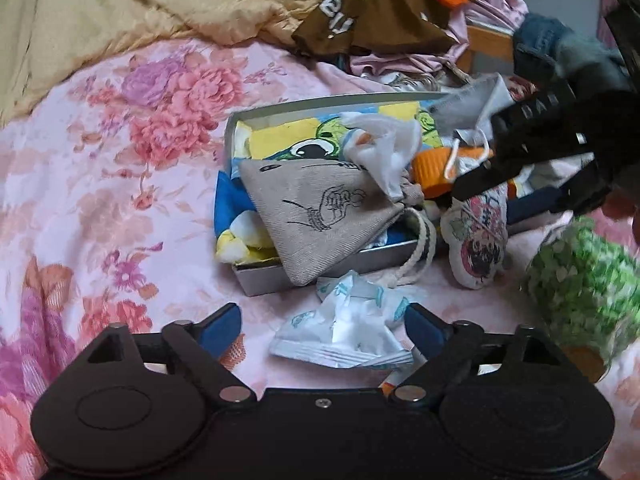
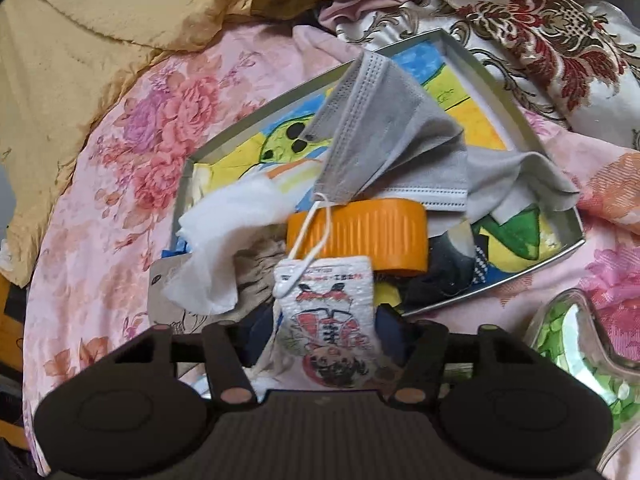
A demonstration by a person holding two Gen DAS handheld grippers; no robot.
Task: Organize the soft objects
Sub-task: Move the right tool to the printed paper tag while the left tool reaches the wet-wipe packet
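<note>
A shallow metal tray (image 1: 264,282) with a cartoon lining lies on the floral bedsheet; it also shows in the right wrist view (image 2: 532,132). It holds a grey drawstring pouch (image 1: 320,220), white tissue (image 1: 384,148), an orange ring (image 2: 360,228) and a grey face mask (image 2: 380,120). My left gripper (image 1: 324,326) is open around a crumpled white wrapper (image 1: 344,332) in front of the tray. My right gripper (image 2: 320,336) is shut on a small printed cartoon sachet (image 2: 332,320), held at the tray's near edge; the sachet also shows in the left wrist view (image 1: 476,240).
A tan quilt (image 1: 100,8) lies at the back left. A pile of clothes (image 1: 400,8) sits behind the tray. A clear green-patterned bag (image 2: 580,340) lies at the right. A red-and-cream brocade cushion (image 2: 560,40) is at the back right.
</note>
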